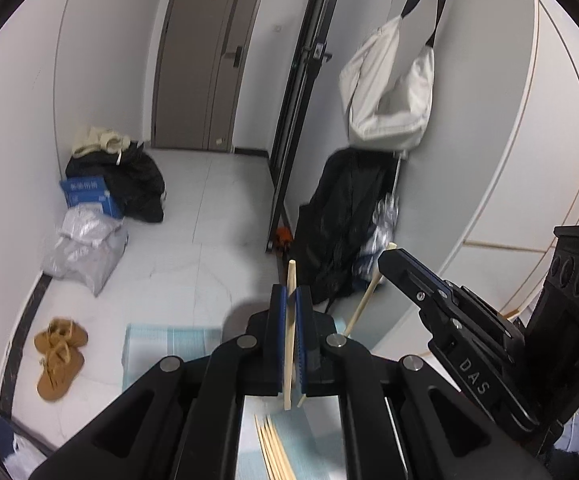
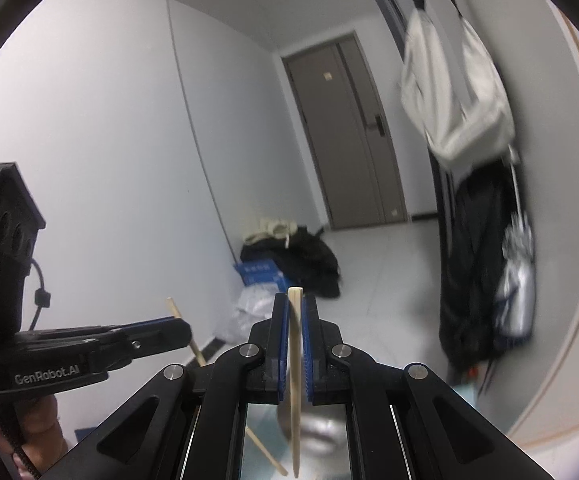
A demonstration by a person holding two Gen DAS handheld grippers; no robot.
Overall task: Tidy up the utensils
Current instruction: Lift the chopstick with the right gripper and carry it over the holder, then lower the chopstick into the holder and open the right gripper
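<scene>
In the left wrist view my left gripper (image 1: 291,294) is shut on a pale wooden chopstick (image 1: 290,272) that stands nearly upright between the blue pads. Several more chopsticks (image 1: 273,448) lie below on a blue-green mat (image 1: 161,344). To the right, my right gripper (image 1: 387,258) is shut on a second chopstick (image 1: 363,304), held slanted. The right wrist view shows that right gripper (image 2: 294,300) clamped on its chopstick (image 2: 295,360), and the left gripper (image 2: 183,328) at the left with its chopstick (image 2: 174,308) sticking out. Both grippers are raised well above the mat.
A grey door (image 1: 205,60) closes the hallway ahead. Dark bags, a blue box (image 1: 87,194) and plastic sacks line the left wall, with brown shoes (image 1: 59,356) nearer. A white tote bag (image 1: 389,92) and black coat (image 1: 345,220) hang on the right. A hand (image 2: 41,420) holds the left gripper.
</scene>
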